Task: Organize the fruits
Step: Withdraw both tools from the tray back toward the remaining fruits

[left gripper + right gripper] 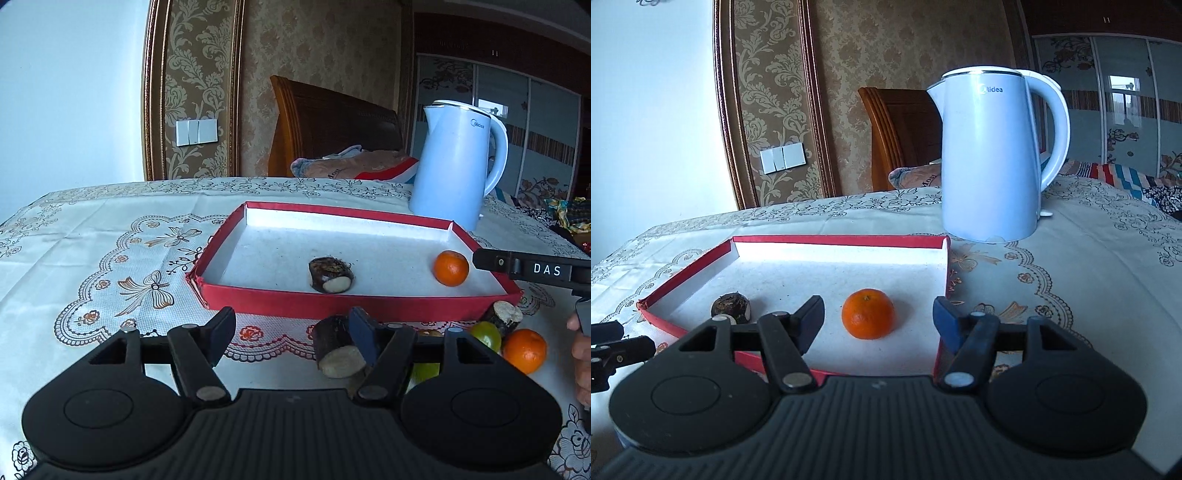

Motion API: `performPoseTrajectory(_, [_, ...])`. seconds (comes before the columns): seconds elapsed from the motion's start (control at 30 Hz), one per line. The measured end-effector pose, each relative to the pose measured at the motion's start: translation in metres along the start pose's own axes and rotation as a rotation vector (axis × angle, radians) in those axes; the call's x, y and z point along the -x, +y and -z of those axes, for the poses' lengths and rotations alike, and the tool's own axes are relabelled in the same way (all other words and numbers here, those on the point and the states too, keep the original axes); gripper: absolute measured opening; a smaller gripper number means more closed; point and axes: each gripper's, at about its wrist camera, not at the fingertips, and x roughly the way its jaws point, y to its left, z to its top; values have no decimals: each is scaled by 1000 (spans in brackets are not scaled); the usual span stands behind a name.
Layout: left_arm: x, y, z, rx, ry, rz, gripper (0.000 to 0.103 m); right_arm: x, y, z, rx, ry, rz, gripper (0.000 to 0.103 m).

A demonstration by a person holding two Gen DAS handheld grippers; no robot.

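Note:
A red tray (332, 304) with a white floor holds a dark sugarcane piece (330, 275) and an orange (450, 267). My left gripper (293, 334) is open just in front of the tray. A second sugarcane piece (338, 350) lies on the cloth against its right finger, far from the left one. In the right wrist view my right gripper (879, 326) is open over the tray's (838, 240) near right corner. The orange (868, 314) rests on the tray floor just beyond the gap, untouched. The sugarcane piece (731, 308) lies to its left.
A pale blue kettle (458, 162) stands behind the tray's right end. On the cloth right of my left gripper lie a green fruit (485, 334), another orange (524, 350) and a third cane piece (504, 315). A hand (583, 354) shows at the right edge.

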Motion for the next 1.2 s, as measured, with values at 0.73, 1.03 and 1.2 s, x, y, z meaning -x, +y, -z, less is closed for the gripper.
performPoseTrajectory(0.73, [2,0,10,6,63,12,67,20,-16,13,-54,11,28,71])
performPoseTrajectory(1.03, [4,0,11,6,64,15,67,36,-39,27,-161,28,-13,76])
performPoseTrajectory(1.2, [5,0,12,10,71,15,68,35,-48,31,-205,68,-30,76])
